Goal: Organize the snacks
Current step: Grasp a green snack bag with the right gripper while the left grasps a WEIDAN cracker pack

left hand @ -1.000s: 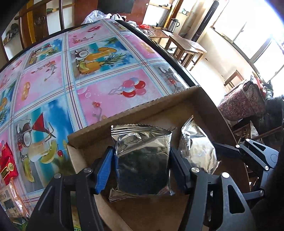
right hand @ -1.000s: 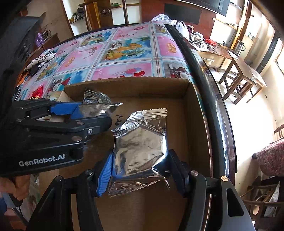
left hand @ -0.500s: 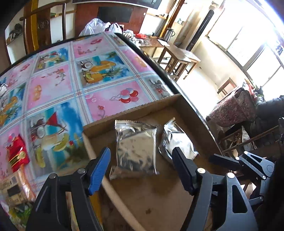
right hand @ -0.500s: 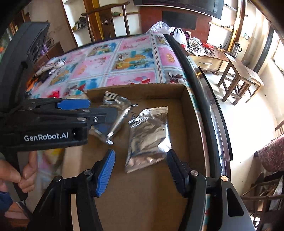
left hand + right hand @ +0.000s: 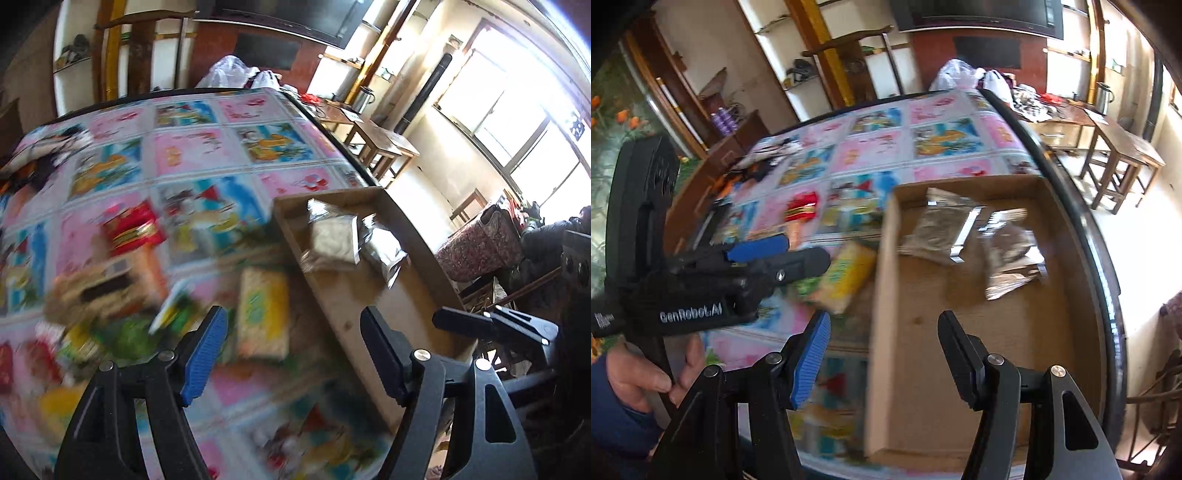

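Observation:
Two silver foil packets (image 5: 938,230) (image 5: 1012,260) lie side by side at the far end of a shallow cardboard box (image 5: 882,295); the left wrist view shows them too (image 5: 334,240) (image 5: 384,253). My right gripper (image 5: 884,354) hangs open and empty over the box's near left wall. My left gripper (image 5: 291,350) is open and empty above the tablecloth beside the box, close to a yellow packet (image 5: 262,314). It also shows from the side (image 5: 805,251), held by a hand (image 5: 639,373).
Blurred loose snacks lie left of the box on the pink and blue fruit-print tablecloth (image 5: 192,155): a red packet (image 5: 131,229), a tan box (image 5: 103,291), green and yellow packs. The box (image 5: 410,229) runs along the table's right edge, with wooden stools beyond.
Both grippers have let go of their silver packets, opened, and pulled back and up. The left one has swung left out of the box toward the snack pile.

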Available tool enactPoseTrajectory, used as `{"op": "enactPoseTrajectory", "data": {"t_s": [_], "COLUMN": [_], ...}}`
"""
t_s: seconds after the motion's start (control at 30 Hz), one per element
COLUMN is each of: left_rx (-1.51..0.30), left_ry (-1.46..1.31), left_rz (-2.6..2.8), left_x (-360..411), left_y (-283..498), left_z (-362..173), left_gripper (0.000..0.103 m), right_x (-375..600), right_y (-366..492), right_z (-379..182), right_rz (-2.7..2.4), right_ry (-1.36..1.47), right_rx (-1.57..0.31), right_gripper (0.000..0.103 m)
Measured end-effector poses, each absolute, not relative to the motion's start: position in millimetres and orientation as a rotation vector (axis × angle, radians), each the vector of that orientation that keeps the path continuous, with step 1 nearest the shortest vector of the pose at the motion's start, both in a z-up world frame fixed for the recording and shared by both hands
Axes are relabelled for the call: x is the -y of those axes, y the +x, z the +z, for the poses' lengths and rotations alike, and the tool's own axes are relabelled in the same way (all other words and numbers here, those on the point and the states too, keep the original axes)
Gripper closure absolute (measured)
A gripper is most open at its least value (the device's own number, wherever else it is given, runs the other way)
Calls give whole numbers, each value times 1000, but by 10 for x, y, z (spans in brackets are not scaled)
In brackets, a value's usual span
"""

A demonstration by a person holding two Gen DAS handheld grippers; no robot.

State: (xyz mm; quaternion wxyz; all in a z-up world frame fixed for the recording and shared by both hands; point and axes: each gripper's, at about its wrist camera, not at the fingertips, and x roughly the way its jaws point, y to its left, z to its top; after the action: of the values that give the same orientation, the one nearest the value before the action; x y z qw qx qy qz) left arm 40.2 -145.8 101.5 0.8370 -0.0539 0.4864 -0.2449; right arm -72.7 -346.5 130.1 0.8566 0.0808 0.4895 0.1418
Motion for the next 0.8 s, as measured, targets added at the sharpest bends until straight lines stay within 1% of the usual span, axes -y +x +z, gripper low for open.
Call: {"op": "enactPoseTrajectory", "data": {"t_s": [0.13,0.27,0.5,0.67,0.8], "left_rx": [-1023,-1014,-1039,-1070,-1075], "left_ry": [-144,-172,-256,-302,-318], "left_rz": [-478,-406,-264,-228,-212], "left_x": [943,388,-536,-862,-1066], "left_y": [146,-73,-390,-588,-699], "left_z": [1023,1004,823,663,608], "left_gripper": [30,29,29,29,29], "right_x": [3121,2757,2069,1627,1164], "right_y": [-835,-944,-1126,-1208,-1284], "right_z": [1267,1111,884,798,711], "right_rz": [363,434,576,664,765], "right_ry": [159,132,54,10,-115], "right_rx": [-1044,-1097,-1163,-1186,-1209], "right_gripper": [36,36,35,35,35]}}
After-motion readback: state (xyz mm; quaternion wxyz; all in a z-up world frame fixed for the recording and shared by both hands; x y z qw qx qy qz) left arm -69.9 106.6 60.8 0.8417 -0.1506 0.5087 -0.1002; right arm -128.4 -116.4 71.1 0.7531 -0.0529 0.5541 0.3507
